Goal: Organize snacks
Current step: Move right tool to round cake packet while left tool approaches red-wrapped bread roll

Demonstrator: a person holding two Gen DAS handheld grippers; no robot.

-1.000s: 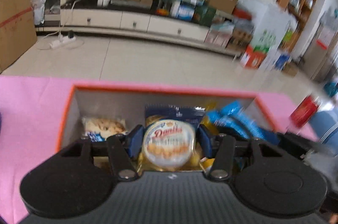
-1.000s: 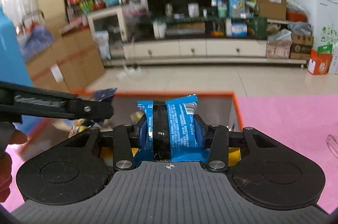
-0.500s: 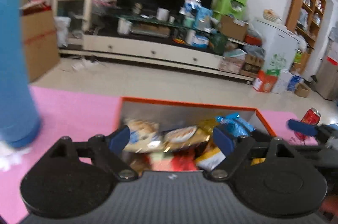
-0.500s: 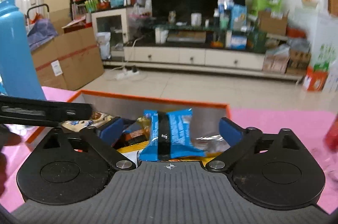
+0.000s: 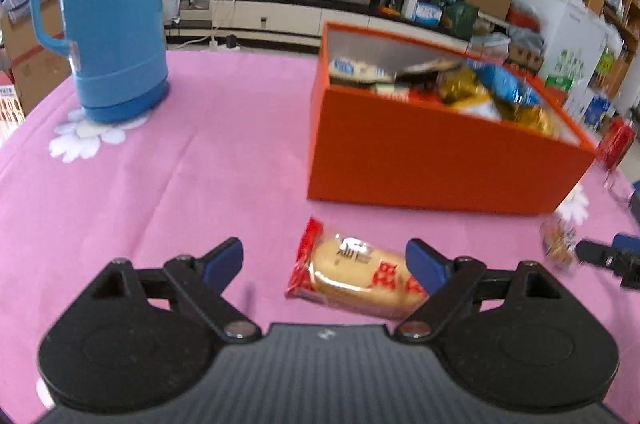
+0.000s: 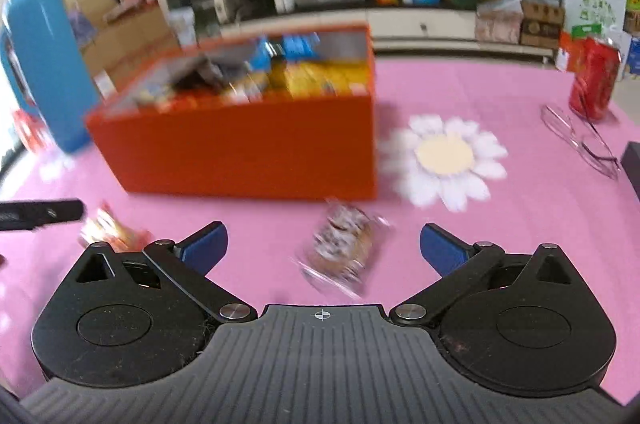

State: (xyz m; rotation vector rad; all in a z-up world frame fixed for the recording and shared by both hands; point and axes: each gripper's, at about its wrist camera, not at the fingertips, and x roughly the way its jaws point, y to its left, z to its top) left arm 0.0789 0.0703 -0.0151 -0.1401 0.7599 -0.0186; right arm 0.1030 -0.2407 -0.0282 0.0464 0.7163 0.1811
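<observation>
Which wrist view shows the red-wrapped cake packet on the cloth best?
The left wrist view: the red-wrapped cake packet lies sharp between the open left gripper. In the right wrist view it is only a blurred scrap at far left.

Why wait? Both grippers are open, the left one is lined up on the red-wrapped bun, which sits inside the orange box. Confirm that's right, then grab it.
Not quite: the red-wrapped bun lies on the pink tablecloth in front of the orange box, not inside it, as the left wrist view shows. The left gripper and right gripper are both open.
</observation>
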